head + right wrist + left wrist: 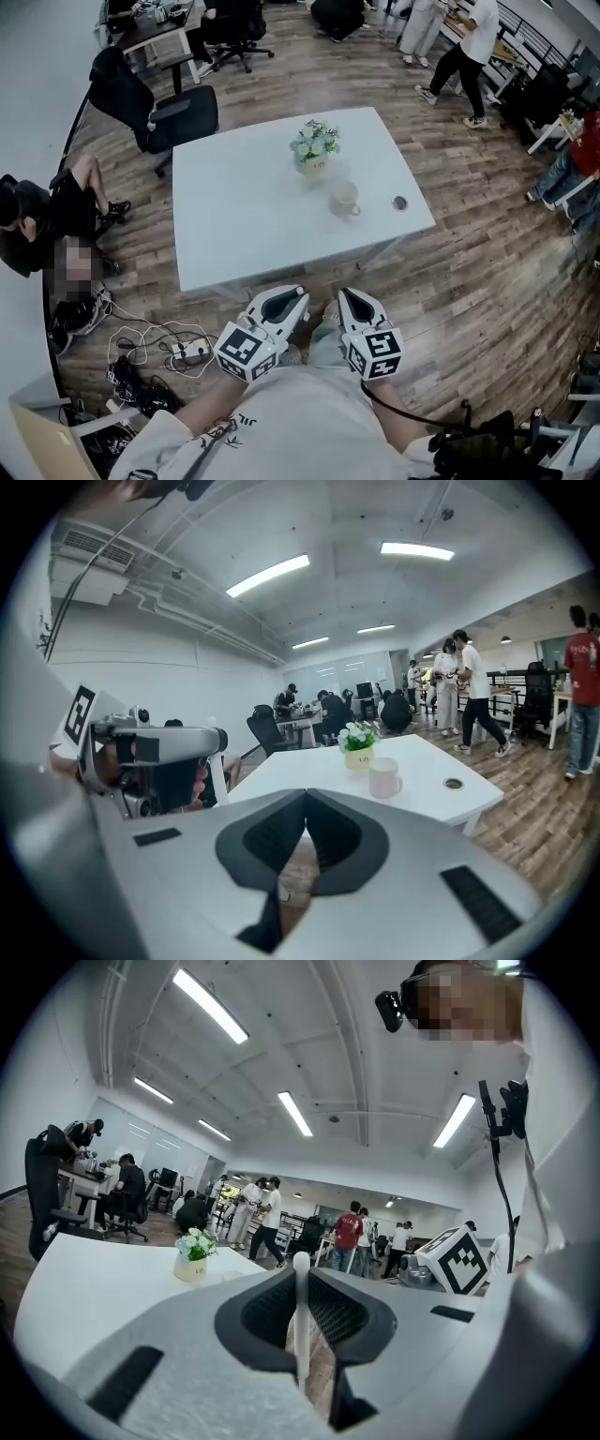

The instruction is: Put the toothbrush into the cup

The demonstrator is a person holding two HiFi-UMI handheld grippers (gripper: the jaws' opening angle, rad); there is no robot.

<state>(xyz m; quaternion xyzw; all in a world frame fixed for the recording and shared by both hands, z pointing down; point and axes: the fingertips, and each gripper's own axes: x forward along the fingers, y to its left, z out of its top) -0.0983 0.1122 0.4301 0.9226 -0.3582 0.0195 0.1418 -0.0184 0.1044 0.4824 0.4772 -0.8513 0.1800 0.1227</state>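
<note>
Left gripper (292, 298) clamped on white toothbrush (301, 1330) (stick upright between jaws), off table's near edge. Right gripper (349, 298) jaws together, empty. Cup (344, 198) on table (234, 220), far right, near flowers (315, 145).

Toothbrush (300, 1321): only a thin white shaft with a rounded tip shows, pinched between the fingers of the left gripper (300, 1279). Which end carries the bristles cannot be told. The lower run of the shaft is lost in the dark gap behind the fingers. In the head view the shaft is too small to make out at those fingertips.

Cup (384, 777), well beyond the meeting fingertips of the right gripper (305, 822): interior not visible from that gripper's view.

Both gripper bodies are cut off at the lower edge behind the fingers.
</note>
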